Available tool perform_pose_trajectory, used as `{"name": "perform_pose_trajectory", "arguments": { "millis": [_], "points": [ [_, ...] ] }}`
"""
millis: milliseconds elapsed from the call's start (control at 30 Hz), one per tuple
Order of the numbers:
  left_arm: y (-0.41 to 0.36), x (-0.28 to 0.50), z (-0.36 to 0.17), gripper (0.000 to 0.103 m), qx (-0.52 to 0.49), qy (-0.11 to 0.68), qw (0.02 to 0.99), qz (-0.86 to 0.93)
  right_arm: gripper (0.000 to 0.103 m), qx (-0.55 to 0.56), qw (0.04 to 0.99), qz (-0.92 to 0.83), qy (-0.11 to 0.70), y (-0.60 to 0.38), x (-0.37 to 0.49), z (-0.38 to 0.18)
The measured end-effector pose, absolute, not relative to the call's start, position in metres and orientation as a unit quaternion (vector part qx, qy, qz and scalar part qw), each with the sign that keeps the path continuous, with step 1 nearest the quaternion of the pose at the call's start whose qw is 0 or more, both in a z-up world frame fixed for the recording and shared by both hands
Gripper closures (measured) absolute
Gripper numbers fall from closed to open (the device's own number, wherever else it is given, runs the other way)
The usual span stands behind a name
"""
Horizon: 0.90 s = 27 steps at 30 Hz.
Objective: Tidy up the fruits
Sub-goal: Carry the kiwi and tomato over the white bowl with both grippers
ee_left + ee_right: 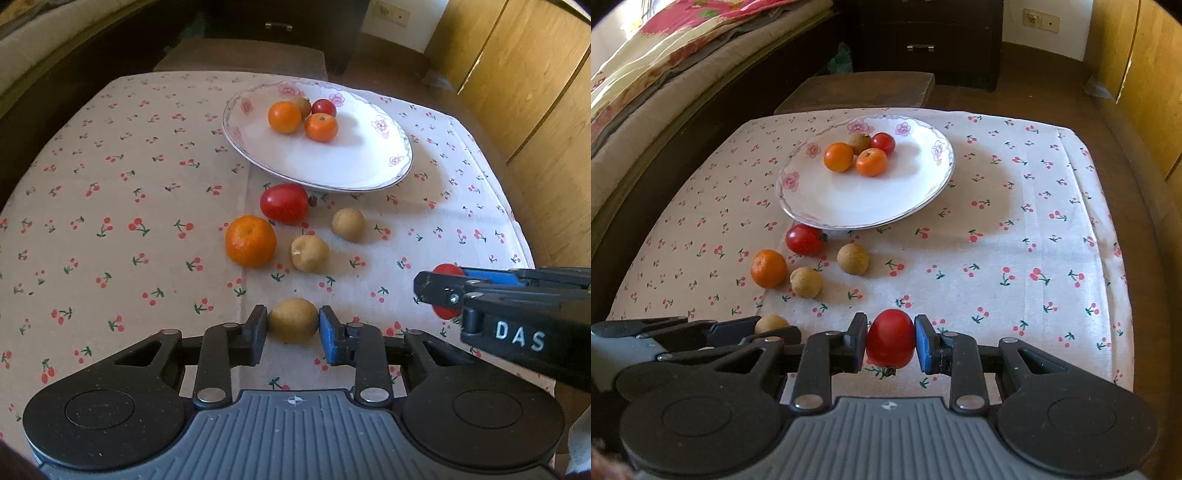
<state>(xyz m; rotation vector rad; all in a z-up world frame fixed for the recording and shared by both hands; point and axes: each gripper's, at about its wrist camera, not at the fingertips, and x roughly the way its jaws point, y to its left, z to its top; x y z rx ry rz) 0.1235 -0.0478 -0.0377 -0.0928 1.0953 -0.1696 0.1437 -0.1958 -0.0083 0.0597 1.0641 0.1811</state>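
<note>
Near the desk's front edge, L tongs (pixel 293 320) grip a tan fruit (pixel 292 319) btwn black & blue pads, fruit resting on the cloth (pixel 110 177). Just beyond, mid-desk, loose group: orange (pixel 250 240) at left, big tomato (pixel 284 203) behind it touching the plate's front rim, 2 more tan fruits (pixel 309 253) (pixel 348 224) to the right. Plate (pixel 332 162) sits toward the far edge, w/ 2 oranges (pixel 284 117) (pixel 321 126), a small tomato (pixel 323 107) & a tan fruit (pixel 301 105) bunched in its far-left part. R tongs (pixel 891 343), also near the front edge and right of the L pair, clamp a red tomato (pixel 890 339) on both sides, stem end down by the cloth.
</note>
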Motion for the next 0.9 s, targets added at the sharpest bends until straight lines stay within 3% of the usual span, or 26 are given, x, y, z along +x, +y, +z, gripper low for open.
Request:
{"name": "perform_pose_trajectory", "arguments": {
  "millis": [567, 900],
  "points": [
    [-0.042, 0.115, 0.018, 0.065, -0.030, 0.471, 0.878, -0.078, 0.074, 0.054, 0.879, 0.097, 0.463, -0.196, 0.131, 0.027],
    [-0.041, 0.154, 0.015, 0.065, -0.047, 0.460, 0.883, -0.084, 0.074, 0.061, 0.879, 0.095, 0.464, -0.197, 0.169, 0.019]
  ]
}}
